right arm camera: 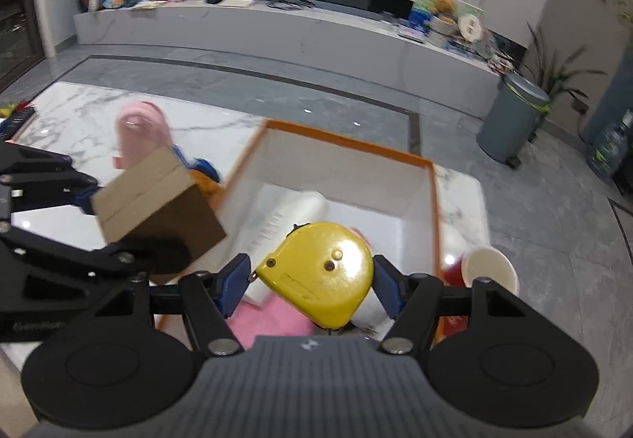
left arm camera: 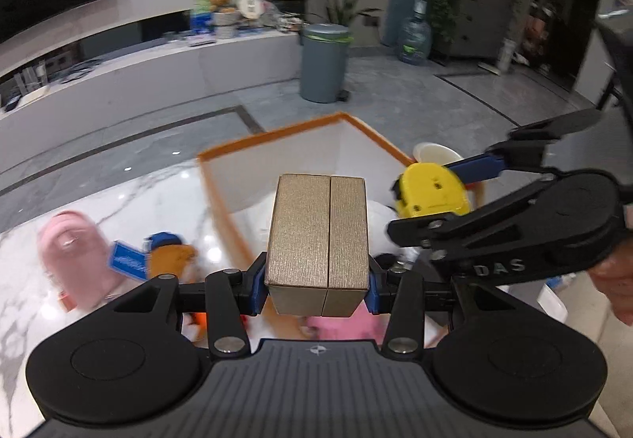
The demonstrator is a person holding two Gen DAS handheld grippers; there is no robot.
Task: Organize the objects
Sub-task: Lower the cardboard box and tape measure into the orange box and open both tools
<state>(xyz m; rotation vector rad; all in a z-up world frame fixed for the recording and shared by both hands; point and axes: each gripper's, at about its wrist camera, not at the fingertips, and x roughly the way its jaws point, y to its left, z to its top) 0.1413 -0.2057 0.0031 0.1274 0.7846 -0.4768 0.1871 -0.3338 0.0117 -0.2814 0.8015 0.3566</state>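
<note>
Between the left gripper's (left arm camera: 318,279) jaws sits a gold cardboard box (left arm camera: 318,236), clamped at both sides. Just right of it, the right gripper's (right arm camera: 312,279) jaws are clamped on a yellow tape measure (right arm camera: 316,272). Beyond and below both jaws stands an orange-rimmed white bin (right arm camera: 395,177) on the marble floor (right arm camera: 79,113).

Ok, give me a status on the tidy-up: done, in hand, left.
Done: a white bottle and something pink already lie in the orange-rimmed bin.
In hand: the left gripper is shut on a tan box, the right gripper on a yellow tape measure, both above the bin.
Left: a pink plush, an orange toy and a white cup lie outside it.
</note>
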